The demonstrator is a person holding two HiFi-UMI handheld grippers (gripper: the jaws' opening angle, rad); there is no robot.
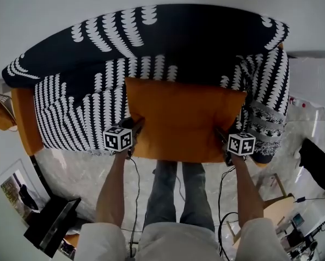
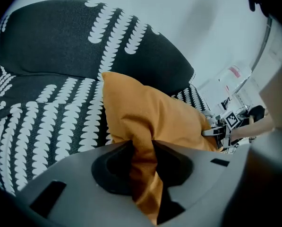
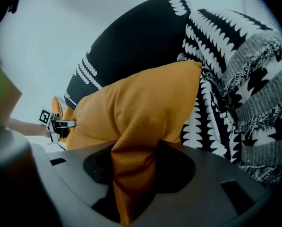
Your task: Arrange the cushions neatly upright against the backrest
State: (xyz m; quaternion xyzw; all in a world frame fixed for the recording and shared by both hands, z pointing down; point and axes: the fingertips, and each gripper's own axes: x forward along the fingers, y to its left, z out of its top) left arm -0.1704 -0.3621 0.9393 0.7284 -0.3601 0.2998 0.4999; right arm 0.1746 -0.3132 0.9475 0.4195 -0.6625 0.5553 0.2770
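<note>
An orange cushion (image 1: 184,118) lies flat on the sofa seat, its far edge towards the black backrest (image 1: 178,37) with white leaf print. My left gripper (image 1: 130,140) is shut on the cushion's near left corner. My right gripper (image 1: 225,143) is shut on the near right corner. In the left gripper view the orange fabric (image 2: 145,117) is bunched between the jaws of the left gripper (image 2: 143,169). The right gripper view shows the same cushion (image 3: 141,108), pinched by the right gripper (image 3: 136,174).
A black-and-white throw (image 1: 69,113) covers the seat and the right armrest (image 1: 265,91). An orange sofa arm (image 1: 26,118) shows at the left. A grey patterned cloth (image 3: 263,108) hangs at the right. Cables (image 1: 135,200) and my legs (image 1: 178,194) are over the marble floor.
</note>
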